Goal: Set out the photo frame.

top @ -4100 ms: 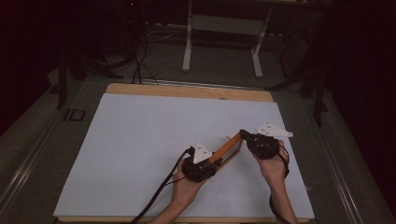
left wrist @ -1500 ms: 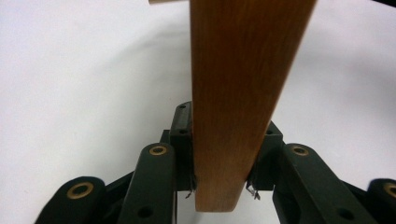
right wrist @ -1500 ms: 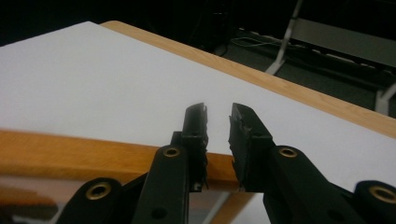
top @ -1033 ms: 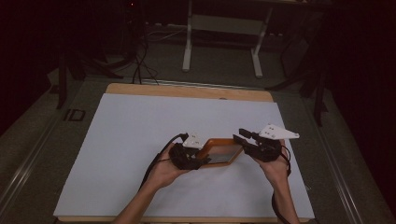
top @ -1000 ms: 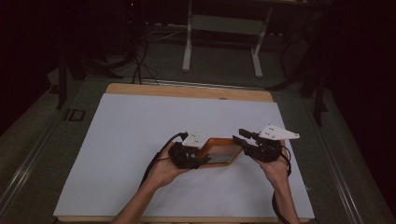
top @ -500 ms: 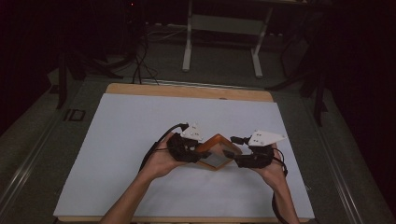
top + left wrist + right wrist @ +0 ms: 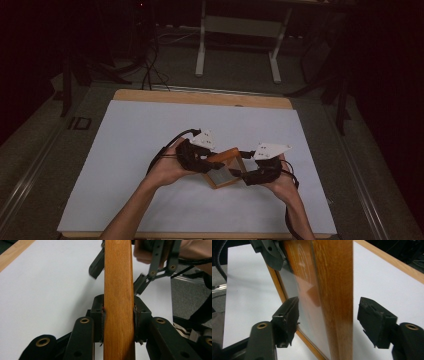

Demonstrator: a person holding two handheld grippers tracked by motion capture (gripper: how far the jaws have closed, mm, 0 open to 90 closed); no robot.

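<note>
The left hand-held gripper [image 7: 212,161] is clamped on the wooden frame [image 7: 226,167]; in the left gripper view its pads [image 7: 137,322] are seen pressed against both faces of the frame's edge [image 7: 118,302], so the frame is grasped there. The right hand-held gripper [image 7: 239,173] is released: its jaws have just been opening, and in the right gripper view the frame's edge [image 7: 334,297] stands between them with a gap on each side, neither pad touching the wood.

The frame is held above the white sheet on the table [image 7: 150,135], between the two hands and toward the sheet's near edge. It is made of orange-brown wood with visible grain and encloses a pale, glossy panel, on which a faint circular pattern can be made out in the right gripper view. From above it is seen tilted, one corner pointing toward the near edge of the table.
</note>
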